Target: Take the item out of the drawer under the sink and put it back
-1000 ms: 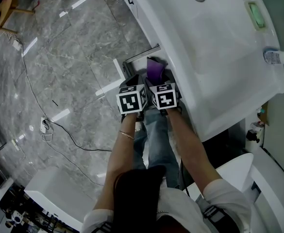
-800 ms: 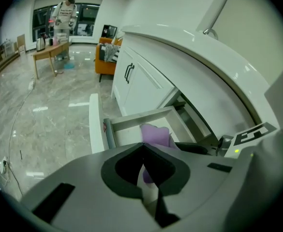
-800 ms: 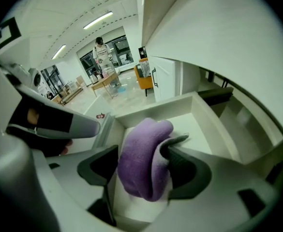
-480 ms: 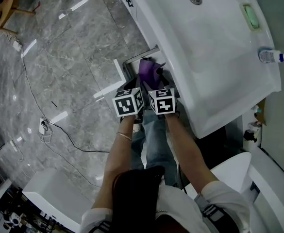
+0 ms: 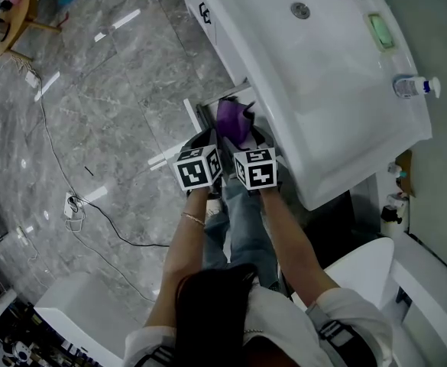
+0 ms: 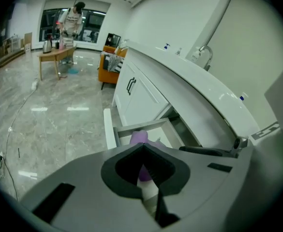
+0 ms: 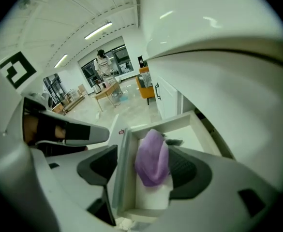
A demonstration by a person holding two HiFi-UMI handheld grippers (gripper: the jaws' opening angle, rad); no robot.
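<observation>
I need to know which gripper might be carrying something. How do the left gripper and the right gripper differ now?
The left gripper has its jaws together, nothing visibly clamped; the right gripper has its jaws wide apart, having just been opening. The left gripper sees the purple item only beyond its tips; the right gripper has it between its jaws, unpressed, in the open drawer. Both point down at that drawer, side by side.

Floor: glossy grey marble-look tiles, streaked with light reflections
Cable: trails across the floor
Far end: wooden table, orange chair, dark windows
Ceiling: strip lights
Walls: white
</observation>
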